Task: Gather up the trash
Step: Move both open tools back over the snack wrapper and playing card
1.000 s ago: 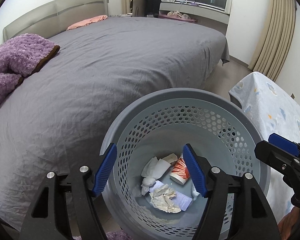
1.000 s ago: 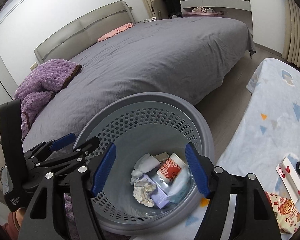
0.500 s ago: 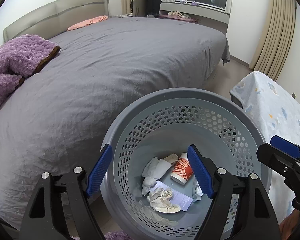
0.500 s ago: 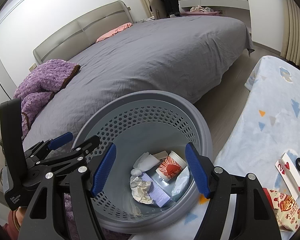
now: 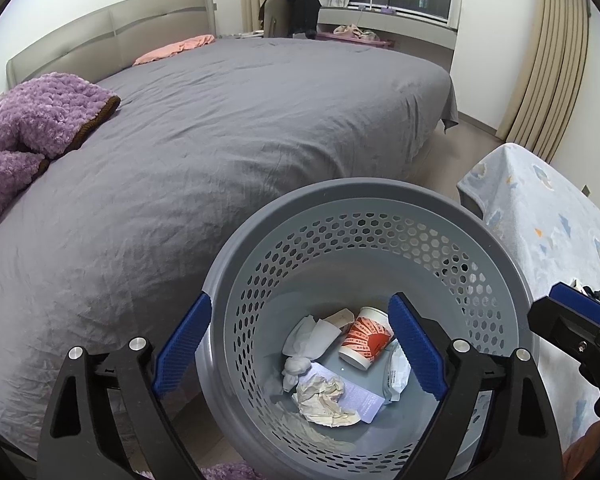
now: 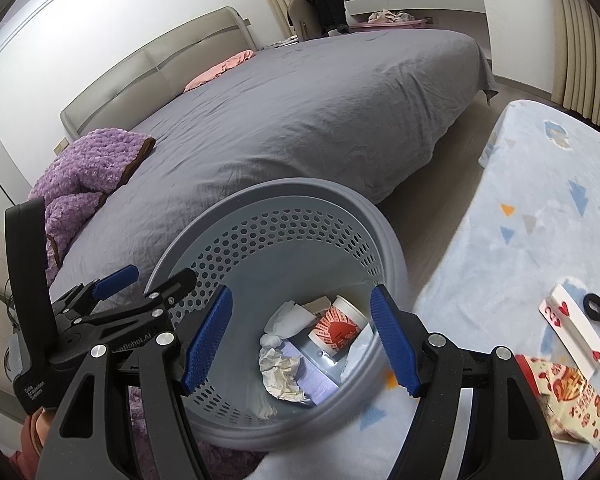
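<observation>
Right now I hold both grippers over the grey basket [image 5: 364, 200], which stands on the floor between the bed [image 5: 228, 132] and the cloth-covered surface [image 6: 540, 208]. My left gripper [image 5: 300, 346] and right gripper [image 6: 300, 336] have their fingers spread apart, gripping nothing. Inside the basket lie a paper cup [image 5: 366, 338], crumpled paper [image 5: 324, 398] and tissues [image 5: 310, 336]. A snack wrapper [image 6: 568, 396] lies on the surface, near right.

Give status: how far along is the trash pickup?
Done: cup, crumpled paper and wrappers lie in the bin. In hand: nothing; left gripper and right gripper are open. Left: snack packet, card box on the table.
</observation>
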`<state>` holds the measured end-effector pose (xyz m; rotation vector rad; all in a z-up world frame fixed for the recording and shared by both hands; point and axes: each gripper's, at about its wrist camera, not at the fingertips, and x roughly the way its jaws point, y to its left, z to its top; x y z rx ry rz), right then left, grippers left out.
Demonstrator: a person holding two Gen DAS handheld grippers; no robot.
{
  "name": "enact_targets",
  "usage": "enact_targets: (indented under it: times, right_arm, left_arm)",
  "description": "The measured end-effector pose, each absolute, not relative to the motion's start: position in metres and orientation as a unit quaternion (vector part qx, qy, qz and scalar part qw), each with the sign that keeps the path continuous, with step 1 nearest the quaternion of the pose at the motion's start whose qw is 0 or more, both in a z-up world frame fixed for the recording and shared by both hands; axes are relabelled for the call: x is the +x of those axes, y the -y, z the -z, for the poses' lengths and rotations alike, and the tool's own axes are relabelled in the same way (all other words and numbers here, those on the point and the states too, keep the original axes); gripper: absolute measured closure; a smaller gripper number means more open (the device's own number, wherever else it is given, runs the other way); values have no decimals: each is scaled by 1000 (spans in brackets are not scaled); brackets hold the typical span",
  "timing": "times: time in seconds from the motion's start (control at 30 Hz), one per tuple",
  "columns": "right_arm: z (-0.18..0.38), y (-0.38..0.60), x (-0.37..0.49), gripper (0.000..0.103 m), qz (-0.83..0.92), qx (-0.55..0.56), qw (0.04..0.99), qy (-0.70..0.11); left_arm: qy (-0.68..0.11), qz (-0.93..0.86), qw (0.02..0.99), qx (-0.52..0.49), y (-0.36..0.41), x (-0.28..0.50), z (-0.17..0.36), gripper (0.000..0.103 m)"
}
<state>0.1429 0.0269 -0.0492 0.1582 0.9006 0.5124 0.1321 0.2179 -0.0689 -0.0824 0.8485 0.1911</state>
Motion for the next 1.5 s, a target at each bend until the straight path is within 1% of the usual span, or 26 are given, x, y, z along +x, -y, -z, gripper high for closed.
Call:
enact_targets:
  times: [0.37,0.67,0.83,1.13,1.5]
  right_arm:
    - [39,25,112,34,-208,91,875,-427]
    - [24,90,86,34,-174,109,886,-415]
    - [21,137,65,34,-143,116,892,-414]
    - [42,217,31,34,-81,134,889,-431]
    - [31,259,29,34,-73,136,894,-420]
  left_arm:
    - [-405,-76,911,-31,-202,124,58,15]
    - [-400,-61,914,-18,-166,105,42,15]
    - [-402,-40,915,-19,-136,97,35,15]
    - [-415,3,910,-16,-73,84,36,15]
    - [-433,49,900,2,6,75,41,15]
